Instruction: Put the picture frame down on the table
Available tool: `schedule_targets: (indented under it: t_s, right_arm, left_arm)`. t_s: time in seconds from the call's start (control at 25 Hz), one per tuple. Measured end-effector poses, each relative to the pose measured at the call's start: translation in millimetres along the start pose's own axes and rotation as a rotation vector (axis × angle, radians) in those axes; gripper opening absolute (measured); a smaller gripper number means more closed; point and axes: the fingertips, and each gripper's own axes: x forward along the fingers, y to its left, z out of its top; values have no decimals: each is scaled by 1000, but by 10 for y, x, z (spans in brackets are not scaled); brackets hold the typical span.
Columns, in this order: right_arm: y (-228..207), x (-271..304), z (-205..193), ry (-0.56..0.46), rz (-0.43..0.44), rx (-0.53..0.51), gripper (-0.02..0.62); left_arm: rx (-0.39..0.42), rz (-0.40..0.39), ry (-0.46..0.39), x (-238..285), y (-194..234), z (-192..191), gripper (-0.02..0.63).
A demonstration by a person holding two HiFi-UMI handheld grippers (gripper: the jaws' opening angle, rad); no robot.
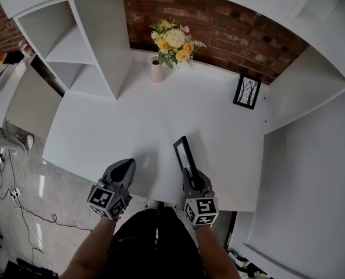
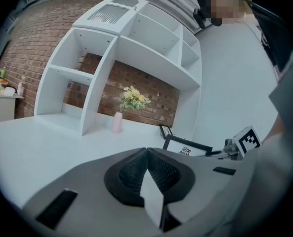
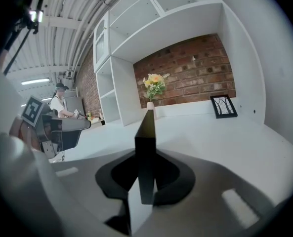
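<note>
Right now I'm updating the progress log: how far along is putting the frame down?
Done: the right claw is clamped on the picture frame. In hand: it holds the frame over the table's near side; I can't tell if it touches. Left: laying it down and letting go. The left claw is shut, empty.

My left gripper (image 1: pixel 124 166) hangs at the near left, jaws pressed together with nothing between them. My right gripper (image 1: pixel 188 173), level beside it, pinches the picture frame (image 1: pixel 182 151) edge-on by its near end.
</note>
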Motion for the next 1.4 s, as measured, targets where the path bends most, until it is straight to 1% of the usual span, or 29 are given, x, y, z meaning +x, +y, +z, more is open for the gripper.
schedule_targets:
  t_s: [0.08,0.16,0.44,0.56,0.8,1.0,1.4]
  right_arm:
    - [-3,-1,42,-8,7,-18,94]
    - [-41,-14,72,-13,1,-26,110]
    - [-309,-91,65,-4,-63,-16,110]
    - [-400,-111,33,13,-78,-14,131]
    - [-490,-99,-29,55,-91,-41,165]
    - [-565,-94,-61,80,-101,-24,187]
    - [-636,-67,-116,120,-105,0,212]
  left_arm:
    - [-2,1,4,21,-13,-17,3]
    - [-6,-3,7,46,-40,-29,3]
    - [-1,-11,9,135,-137,-12,3]
    - [0,-12,10,167,-169,-22,3]
    - [2,-12,10,233,-229,-26,3]
    - [6,-5,5,246,-243,-6,3]
    - [-1,15,-5,197,-215,26,3]
